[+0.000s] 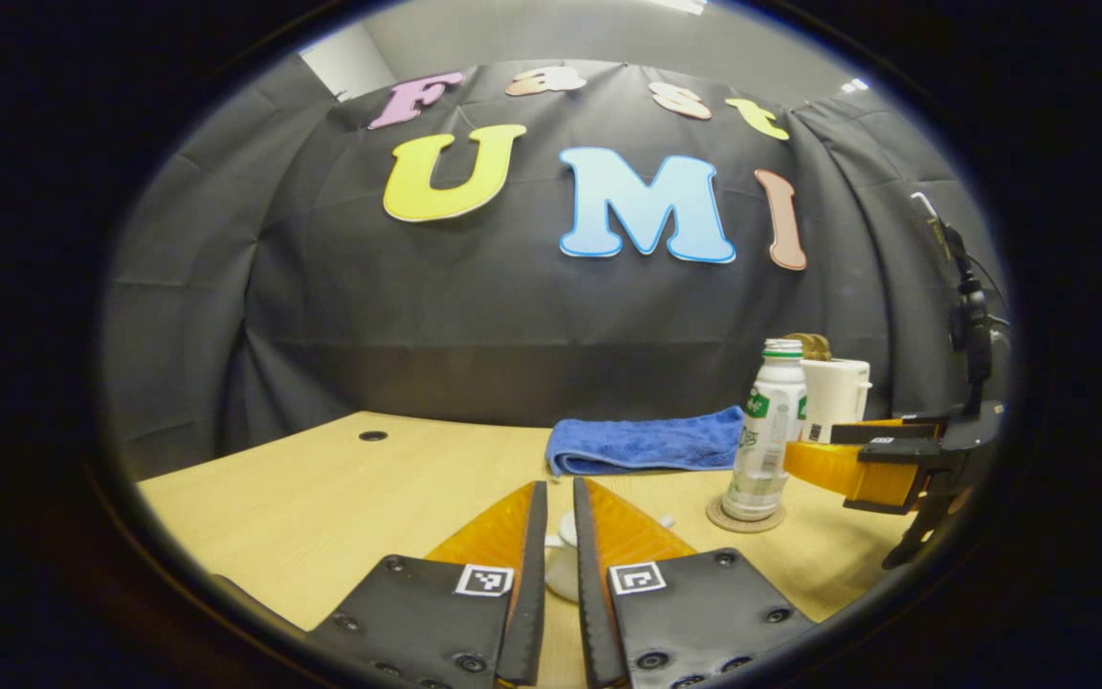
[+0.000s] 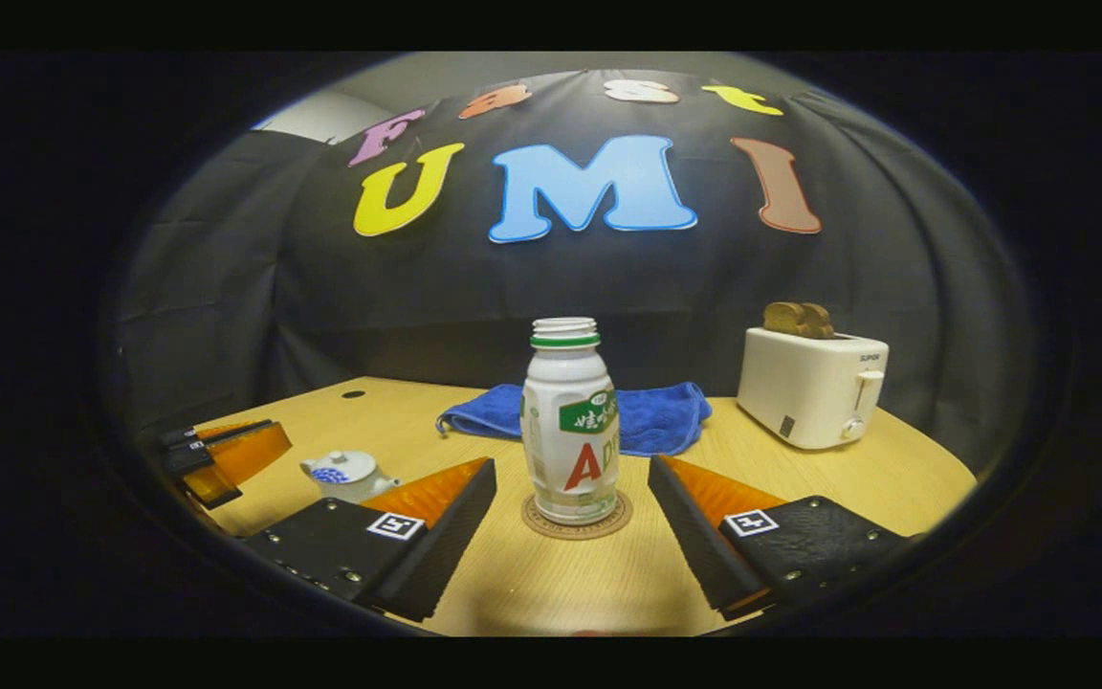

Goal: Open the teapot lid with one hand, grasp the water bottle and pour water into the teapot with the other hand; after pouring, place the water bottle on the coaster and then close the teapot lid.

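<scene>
While the water bottle (image 2: 570, 426) sits on its coaster (image 2: 577, 518) just ahead between the wide-open right gripper (image 2: 572, 498) fingers, untouched, the left gripper (image 1: 559, 517) is nearly closed over the teapot (image 1: 565, 555).

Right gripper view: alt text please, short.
An uncapped water bottle stands on a round coaster between the open right gripper fingers. A teapot sits left, lid on; a blue towel and toaster lie behind.

One water bottle (image 2: 570, 426), one teapot (image 2: 345, 474), one coaster (image 2: 577, 524) — one toaster (image 2: 811, 388), one towel (image 2: 651, 416).
</scene>
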`<action>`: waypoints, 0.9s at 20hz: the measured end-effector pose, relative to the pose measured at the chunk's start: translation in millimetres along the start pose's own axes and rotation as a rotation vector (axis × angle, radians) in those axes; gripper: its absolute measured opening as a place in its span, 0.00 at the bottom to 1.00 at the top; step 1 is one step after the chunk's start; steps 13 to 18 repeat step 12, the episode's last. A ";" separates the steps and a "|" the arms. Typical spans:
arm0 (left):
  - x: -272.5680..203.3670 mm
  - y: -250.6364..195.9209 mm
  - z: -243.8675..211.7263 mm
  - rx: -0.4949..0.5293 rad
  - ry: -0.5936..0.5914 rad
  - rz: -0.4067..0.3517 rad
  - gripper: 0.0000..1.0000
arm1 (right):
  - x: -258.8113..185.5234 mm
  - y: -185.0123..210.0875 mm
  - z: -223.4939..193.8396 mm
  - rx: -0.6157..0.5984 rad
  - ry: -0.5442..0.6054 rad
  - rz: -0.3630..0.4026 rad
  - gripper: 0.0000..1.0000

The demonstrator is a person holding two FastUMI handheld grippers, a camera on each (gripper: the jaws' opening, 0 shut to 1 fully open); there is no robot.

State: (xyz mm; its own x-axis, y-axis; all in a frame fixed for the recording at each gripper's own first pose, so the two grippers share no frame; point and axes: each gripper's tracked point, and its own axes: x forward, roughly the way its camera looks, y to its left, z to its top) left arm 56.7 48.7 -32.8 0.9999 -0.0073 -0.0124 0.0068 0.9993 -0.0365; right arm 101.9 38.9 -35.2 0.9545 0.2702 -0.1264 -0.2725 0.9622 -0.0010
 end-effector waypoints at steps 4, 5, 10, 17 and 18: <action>-31.5 -15.0 8.1 0.026 -0.015 -0.030 0.30 | -37.5 -11.3 -5.9 0.004 -0.029 -0.038 0.98; -37.2 -20.2 10.3 0.024 -0.019 -0.039 0.31 | -44.1 -12.2 -8.1 0.003 -0.031 -0.047 0.98; -66.5 -53.8 1.5 0.007 -0.011 -0.087 0.23 | -86.1 -1.2 -29.4 -0.010 -0.042 -0.078 0.98; -72.6 -60.2 -6.5 0.003 0.002 -0.097 0.23 | -92.8 4.3 -33.2 -0.008 -0.052 -0.082 0.98; -72.6 -60.2 -6.5 0.003 0.002 -0.097 0.23 | -92.8 4.3 -33.2 -0.008 -0.052 -0.082 0.98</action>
